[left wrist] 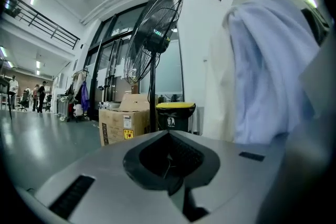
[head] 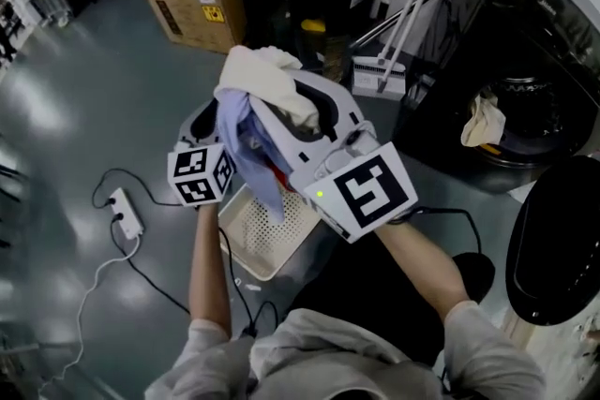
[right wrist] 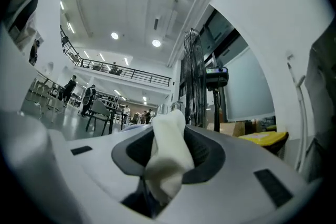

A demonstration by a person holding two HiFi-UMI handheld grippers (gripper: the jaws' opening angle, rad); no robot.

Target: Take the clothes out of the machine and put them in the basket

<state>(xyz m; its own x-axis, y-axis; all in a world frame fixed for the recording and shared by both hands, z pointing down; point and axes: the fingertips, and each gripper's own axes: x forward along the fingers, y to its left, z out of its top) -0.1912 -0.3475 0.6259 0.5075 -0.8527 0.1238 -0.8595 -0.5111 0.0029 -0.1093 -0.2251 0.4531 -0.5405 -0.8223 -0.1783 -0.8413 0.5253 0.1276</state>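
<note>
Laundry hangs from my right gripper [head: 305, 112]. Its fingers [right wrist: 239, 168] are clenched on a cream cloth [head: 258, 70], which bulges up between them in the right gripper view. A pale blue shirt [head: 246, 140] drapes down from the same bundle.

I hold the bundle high and over the perforated basket [head: 246, 244] that sits on the floor [head: 103, 89]. The shirt's tail dangles towards the basket's open top, so I judge that letting go here would land both pieces inside rather than on the floor.

My left gripper [left wrist: 168, 136] sits just beside the hanging shirt, on its left. Its fingers [left wrist: 105, 176] are pressed together with nothing between them. I take it as a spare hand, placed to catch or tuck in the trailing cloth if it swings wide.

The machine [head: 553, 42] stands open to my right, well apart from the basket, with its dark door [head: 553, 239] swung out near my right elbow. Another cream piece [head: 483, 122] still lies in the drum, so the job looks part done and will need at least one more reach into the drum.

The shirt hangs long and limp, so it may fold over the basket's rim. A power strip [head: 127, 213] and its cable lie on the floor near the basket, and a stray sleeve should stay clear of them.
</note>
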